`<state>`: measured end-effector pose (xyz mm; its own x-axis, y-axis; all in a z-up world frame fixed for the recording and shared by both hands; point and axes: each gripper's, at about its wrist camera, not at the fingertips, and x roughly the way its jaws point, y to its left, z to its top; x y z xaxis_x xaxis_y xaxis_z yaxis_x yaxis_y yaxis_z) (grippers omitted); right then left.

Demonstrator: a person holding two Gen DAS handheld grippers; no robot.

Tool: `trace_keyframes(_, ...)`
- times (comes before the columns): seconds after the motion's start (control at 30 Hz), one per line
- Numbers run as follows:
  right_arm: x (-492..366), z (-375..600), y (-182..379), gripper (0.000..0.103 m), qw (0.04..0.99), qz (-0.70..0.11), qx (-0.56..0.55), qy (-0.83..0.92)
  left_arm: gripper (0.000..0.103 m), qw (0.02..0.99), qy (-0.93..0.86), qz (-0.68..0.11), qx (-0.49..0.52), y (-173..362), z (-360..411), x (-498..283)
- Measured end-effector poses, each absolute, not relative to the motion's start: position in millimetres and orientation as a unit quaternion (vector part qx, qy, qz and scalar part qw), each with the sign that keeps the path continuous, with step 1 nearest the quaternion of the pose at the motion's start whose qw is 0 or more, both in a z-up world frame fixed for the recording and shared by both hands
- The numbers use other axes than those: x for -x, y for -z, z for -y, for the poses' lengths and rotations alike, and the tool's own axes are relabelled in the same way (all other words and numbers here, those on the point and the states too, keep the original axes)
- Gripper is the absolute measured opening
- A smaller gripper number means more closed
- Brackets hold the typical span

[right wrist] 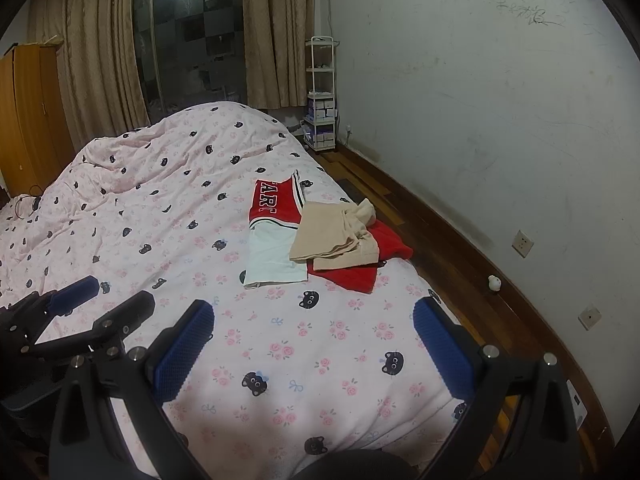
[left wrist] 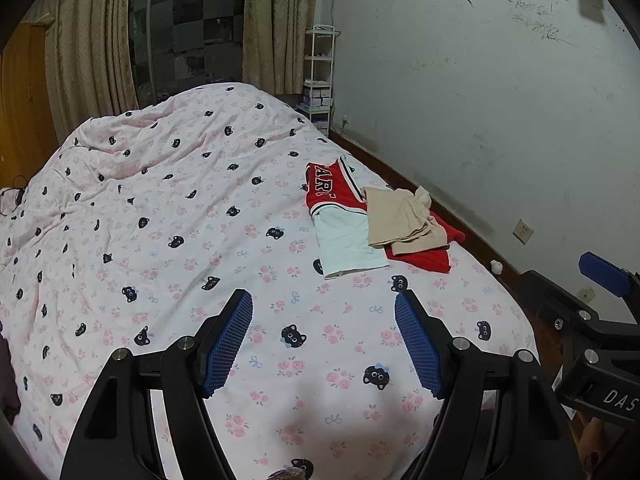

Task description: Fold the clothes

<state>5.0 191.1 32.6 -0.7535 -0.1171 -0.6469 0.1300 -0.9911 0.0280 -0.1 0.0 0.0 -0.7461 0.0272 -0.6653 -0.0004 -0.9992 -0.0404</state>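
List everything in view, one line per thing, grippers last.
quilt: one, pink with black cats and roses, covering the bed
jersey: one, red and white, lettered, on the quilt's right side
beige garment: one, lying partly on the jersey and red cloth
red cloth: one, under the beige garment
curtains: two, tan, either side of the dark window
shelf rack: one, white, in the corner
wardrobe: one, orange wood, far left
sockets: two, on the right wall
left gripper: open, above the quilt
right gripper: open, above the quilt
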Motion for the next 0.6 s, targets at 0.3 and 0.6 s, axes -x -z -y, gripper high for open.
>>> trace_keyframes(0.3,-7.9,-189.1,-40.8,0.102,0.064,-0.012,-0.342,0.937,0.069,0.002,-0.935,0.015,0.355,1.8,-2.8,-1.9)
trace_keyframes(0.6,-11.2,-190.9,-39.2,0.102,0.068,-0.009,-0.342,0.937,0.069,0.007,-0.932,0.024,0.36,1.7,-1.0,-0.7)
